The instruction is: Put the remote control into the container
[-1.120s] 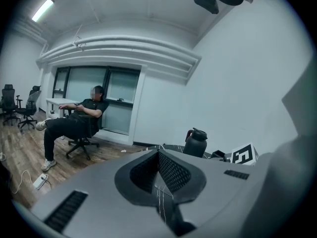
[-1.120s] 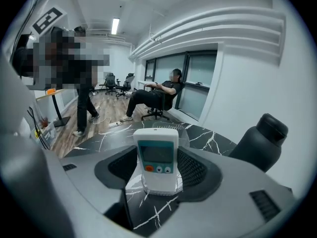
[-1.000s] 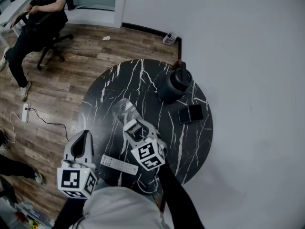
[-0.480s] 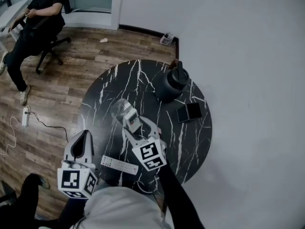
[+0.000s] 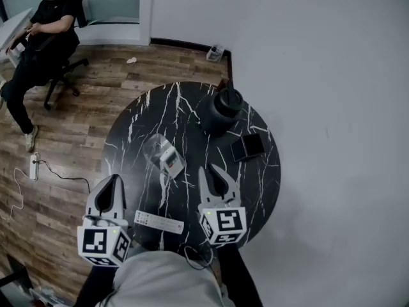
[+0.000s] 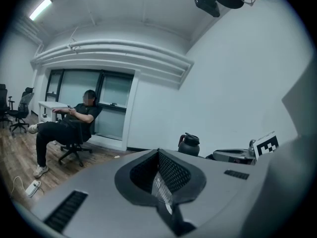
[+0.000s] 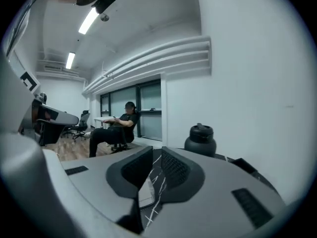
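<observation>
A white remote control (image 5: 158, 221) lies near the front edge of the black marble table (image 5: 128, 142), between two hand-held grippers and outside the clear container (image 5: 163, 155), which seems to hold a small item; the left gripper (image 5: 114, 183) is closed and empty; the right gripper (image 5: 213, 171), its jaws just narrowed to a slim gap, grips nothing; a black jug (image 5: 221, 110) stands beyond.

Left gripper (image 6: 158, 155) fills lower frame, jaws closed together, nothing gripped. Dark lidded jug (image 6: 189, 144) just past tips, 1 o'clock. Seated person (image 6: 74, 120) on office chair, 10 o'clock. Power strip (image 6: 32, 187) on wood floor, 8 o'clock. Ceiling light strip (image 6: 39, 9), 11 o'clock.
</observation>
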{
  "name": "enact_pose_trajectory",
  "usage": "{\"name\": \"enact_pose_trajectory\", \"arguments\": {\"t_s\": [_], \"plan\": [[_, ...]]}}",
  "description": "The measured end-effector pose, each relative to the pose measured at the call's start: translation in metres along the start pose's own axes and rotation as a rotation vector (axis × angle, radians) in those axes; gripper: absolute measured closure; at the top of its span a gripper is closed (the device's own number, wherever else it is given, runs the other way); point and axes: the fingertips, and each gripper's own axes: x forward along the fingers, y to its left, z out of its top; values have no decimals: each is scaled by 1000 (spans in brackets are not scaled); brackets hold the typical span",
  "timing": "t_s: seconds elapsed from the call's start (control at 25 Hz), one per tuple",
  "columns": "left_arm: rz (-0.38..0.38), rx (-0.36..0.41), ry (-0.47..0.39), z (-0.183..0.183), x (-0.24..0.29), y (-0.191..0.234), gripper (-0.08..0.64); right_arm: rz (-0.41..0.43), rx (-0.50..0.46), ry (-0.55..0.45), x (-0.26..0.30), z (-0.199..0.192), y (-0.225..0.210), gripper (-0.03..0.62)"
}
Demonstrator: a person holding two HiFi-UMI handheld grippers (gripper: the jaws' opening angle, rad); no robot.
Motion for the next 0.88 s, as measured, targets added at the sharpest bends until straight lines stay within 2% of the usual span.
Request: {"name": "enact_pose_trajectory", "arguments": {"t_s": [0.12, 0.32, 0.88], "plan": [[-14, 12, -9, 3, 0, -5, 551, -83, 12, -5, -22, 1, -15, 585], [-41, 27, -23, 12, 1, -15, 551, -140, 30, -38, -47, 8, -25, 588], [-61, 47, -43, 21, -7, -25, 551, -210, 54, -30, -76, 4, -36, 588]]}}
